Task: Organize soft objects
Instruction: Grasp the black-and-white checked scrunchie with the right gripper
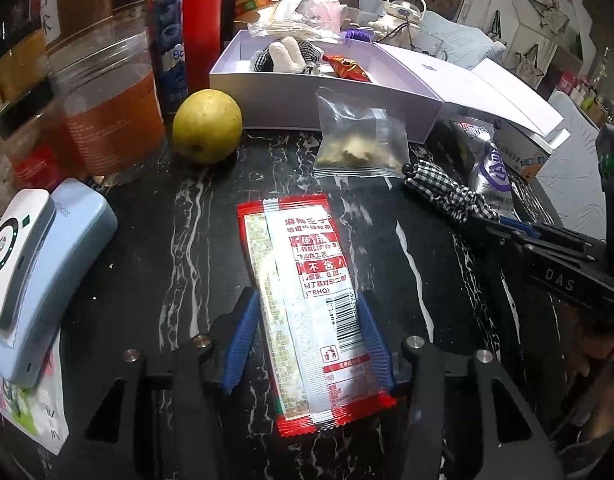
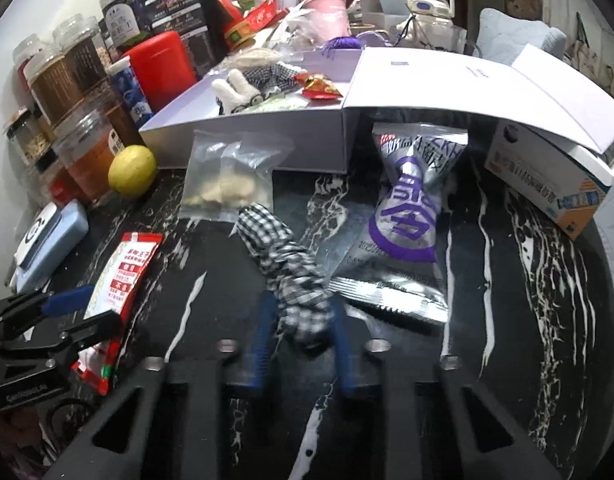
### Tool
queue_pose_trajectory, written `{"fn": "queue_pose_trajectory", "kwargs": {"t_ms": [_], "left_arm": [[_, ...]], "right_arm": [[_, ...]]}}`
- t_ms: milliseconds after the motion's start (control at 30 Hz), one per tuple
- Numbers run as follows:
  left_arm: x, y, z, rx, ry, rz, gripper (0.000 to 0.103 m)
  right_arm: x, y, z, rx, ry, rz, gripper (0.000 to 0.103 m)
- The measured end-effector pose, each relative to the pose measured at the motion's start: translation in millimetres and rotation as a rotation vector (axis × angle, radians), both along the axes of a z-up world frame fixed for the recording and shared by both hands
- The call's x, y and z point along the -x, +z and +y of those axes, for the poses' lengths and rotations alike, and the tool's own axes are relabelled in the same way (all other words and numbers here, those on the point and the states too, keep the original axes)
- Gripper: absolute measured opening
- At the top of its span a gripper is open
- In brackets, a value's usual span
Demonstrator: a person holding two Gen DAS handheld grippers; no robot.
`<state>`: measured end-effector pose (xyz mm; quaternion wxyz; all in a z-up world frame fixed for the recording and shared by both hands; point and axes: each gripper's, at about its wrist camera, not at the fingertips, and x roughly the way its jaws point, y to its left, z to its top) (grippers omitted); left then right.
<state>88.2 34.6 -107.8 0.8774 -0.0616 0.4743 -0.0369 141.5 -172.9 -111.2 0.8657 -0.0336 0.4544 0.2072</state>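
Observation:
A red and white snack packet (image 1: 303,264) lies flat on the black marbled table (image 1: 147,280), and my left gripper (image 1: 307,300) is shut on its two long edges. My right gripper (image 2: 303,308) is shut on a black and white checked cloth (image 2: 275,240), which bunches up between the blue fingers (image 2: 263,344). The left wrist view shows that cloth (image 1: 447,188) at the right, in the right gripper (image 1: 495,220). Behind both stands an open lilac box (image 2: 247,140) holding a plush toy (image 2: 243,84) and a red wrapper (image 2: 319,86).
A clear bag of pale pieces (image 2: 227,176) and a silver and purple pouch (image 2: 411,216) lie in front of the box. Left of it are a yellow-green fruit (image 1: 207,126), jars (image 1: 107,100) and a blue and white device (image 1: 35,264). A carton (image 2: 547,184) sits far right.

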Motion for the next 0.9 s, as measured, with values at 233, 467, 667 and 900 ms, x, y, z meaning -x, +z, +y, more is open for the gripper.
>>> {"fn": "queue_pose_trajectory", "kwargs": {"t_ms": [233, 467, 667, 900], "left_arm": [[-4.0, -2.0, -14.1, -0.076, -0.006, 0.01, 0.07], [-2.8, -1.5, -6.6, -0.055, 0.01, -0.02, 0.058], [0.4, 0.7, -3.5, 0.007, -0.042, -0.045, 0.049], [17.1, 1.9, -15.8, 0.052, -0.143, -0.034, 0.049]], "right_arm": [[19.5, 2.7, -9.2, 0.01, -0.014, 0.016, 0.021], [49.4, 5.8, -32.5, -0.006, -0.063, 0.051, 0.021], [70.6, 2.0, -26.9, -0.01, -0.041, 0.094, 0.034], [64.3, 1.1, -14.9, 0.004, -0.014, 0.068, 0.061]]}}
